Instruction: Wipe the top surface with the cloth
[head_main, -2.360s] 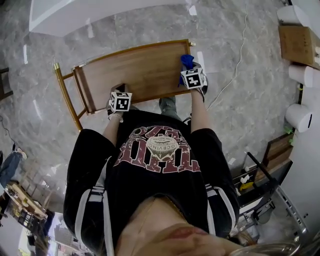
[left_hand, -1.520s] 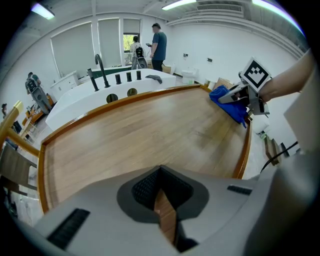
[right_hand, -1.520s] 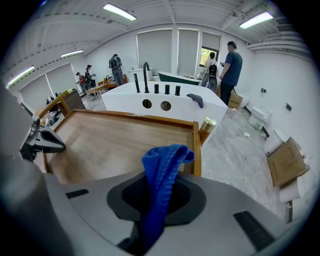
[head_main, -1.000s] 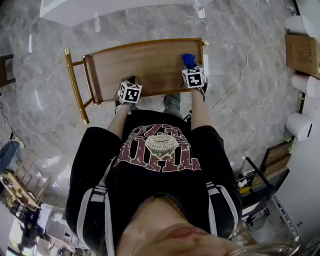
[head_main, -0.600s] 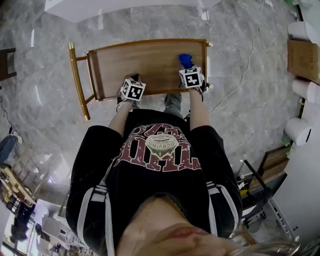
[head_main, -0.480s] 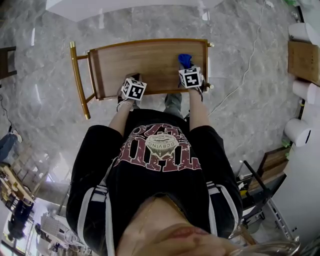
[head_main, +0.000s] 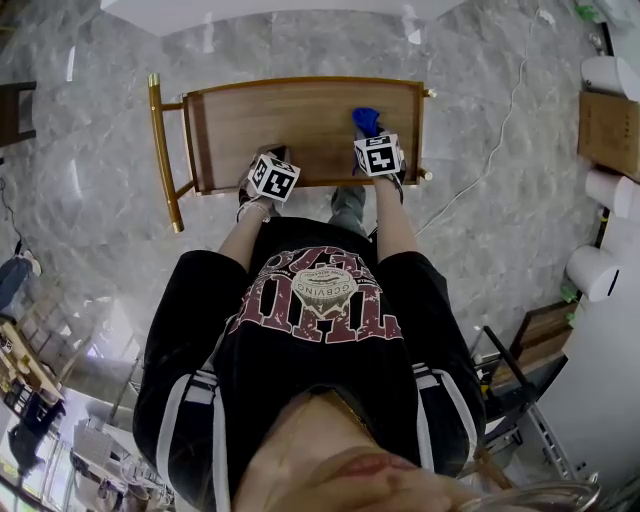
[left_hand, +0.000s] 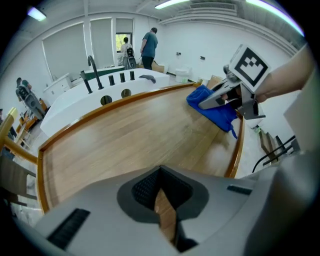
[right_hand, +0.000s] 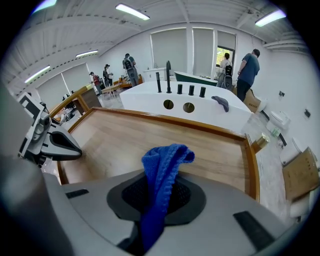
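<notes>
A wooden top (head_main: 270, 115) with a raised rim sits on a gold frame. My right gripper (head_main: 368, 130) is near the top's right end, shut on a blue cloth (head_main: 365, 120). In the right gripper view the cloth (right_hand: 162, 165) sticks up from between the jaws of that gripper (right_hand: 157, 200), over the wood (right_hand: 125, 137). My left gripper (head_main: 274, 155) rests at the near edge, left of the middle. Its jaws (left_hand: 162, 200) are shut with nothing in them. The left gripper view shows the cloth (left_hand: 212, 107) under the right gripper (left_hand: 220, 97).
A gold rail (head_main: 165, 150) runs along the left end of the frame. A white counter (right_hand: 200, 107) stands just beyond the top. A cable (head_main: 495, 120) lies on the marble floor at the right. Boxes and white rolls (head_main: 605, 130) line the right wall. People (right_hand: 247, 70) stand far back.
The right gripper has carried the cloth leftward, away from the top's right end. The left gripper stays at the near edge. The head view has shifted.
</notes>
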